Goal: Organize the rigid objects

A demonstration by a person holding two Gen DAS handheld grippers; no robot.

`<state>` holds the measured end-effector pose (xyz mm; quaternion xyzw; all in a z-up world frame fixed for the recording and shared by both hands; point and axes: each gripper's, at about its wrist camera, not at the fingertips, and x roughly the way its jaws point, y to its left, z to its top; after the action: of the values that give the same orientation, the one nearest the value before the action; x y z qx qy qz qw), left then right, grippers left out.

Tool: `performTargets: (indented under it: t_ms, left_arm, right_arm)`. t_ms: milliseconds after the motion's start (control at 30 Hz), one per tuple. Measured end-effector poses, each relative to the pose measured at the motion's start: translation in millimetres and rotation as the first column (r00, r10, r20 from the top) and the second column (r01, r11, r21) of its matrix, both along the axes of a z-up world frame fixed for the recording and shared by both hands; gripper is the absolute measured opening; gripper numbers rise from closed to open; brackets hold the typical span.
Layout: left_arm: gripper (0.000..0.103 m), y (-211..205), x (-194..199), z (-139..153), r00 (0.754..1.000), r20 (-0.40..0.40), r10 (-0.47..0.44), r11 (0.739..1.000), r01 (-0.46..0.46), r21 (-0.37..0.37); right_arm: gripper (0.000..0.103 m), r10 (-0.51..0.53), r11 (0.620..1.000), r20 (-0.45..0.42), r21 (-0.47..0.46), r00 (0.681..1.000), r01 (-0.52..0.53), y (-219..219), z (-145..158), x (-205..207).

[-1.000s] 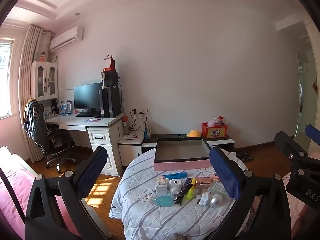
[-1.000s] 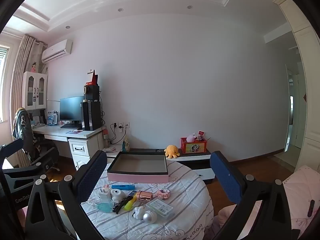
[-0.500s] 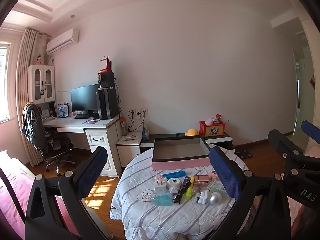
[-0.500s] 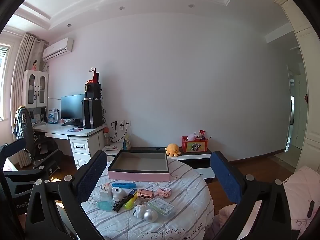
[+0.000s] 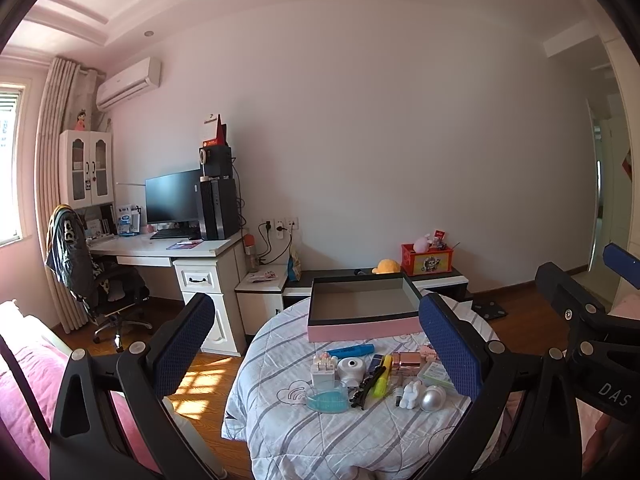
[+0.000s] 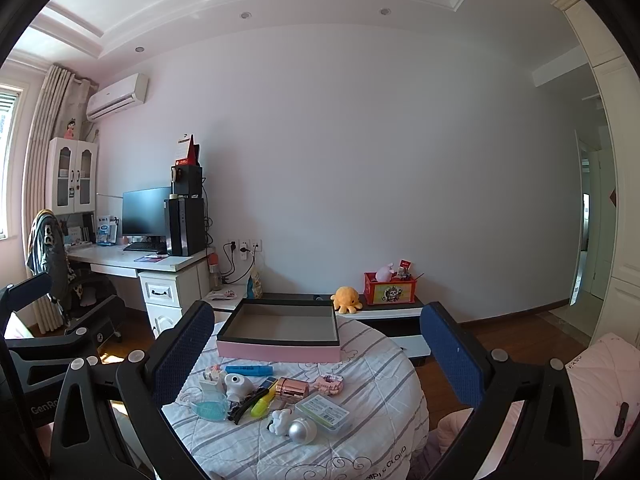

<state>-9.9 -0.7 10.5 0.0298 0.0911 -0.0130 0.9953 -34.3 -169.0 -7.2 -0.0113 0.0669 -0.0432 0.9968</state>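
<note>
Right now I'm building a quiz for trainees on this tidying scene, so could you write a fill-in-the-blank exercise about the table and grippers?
1. The shallow pink-sided box on the round table's striped cloth is ____ inside.
2. Both the left gripper and the right gripper are ____, holding nothing.
3. The long blue marker lies between the box and the ____ metal cylinder.
4. The shiny silver ball sits on the side of the clutter ____ from the box.

Missing words: empty; open; rose-gold; farthest
</note>
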Motion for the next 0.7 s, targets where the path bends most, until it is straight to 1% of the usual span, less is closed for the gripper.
performTargets:
  t_ms: [700]
  left_arm:
    - [0.103,0.0,-1.0,0.5,1.0,0.002,-0.002,1.0,0.002,0.0]
  right_arm:
    - [0.103,0.004,1.0,0.008,0.001,1.0,-0.004,1.3,5.2,-3.9]
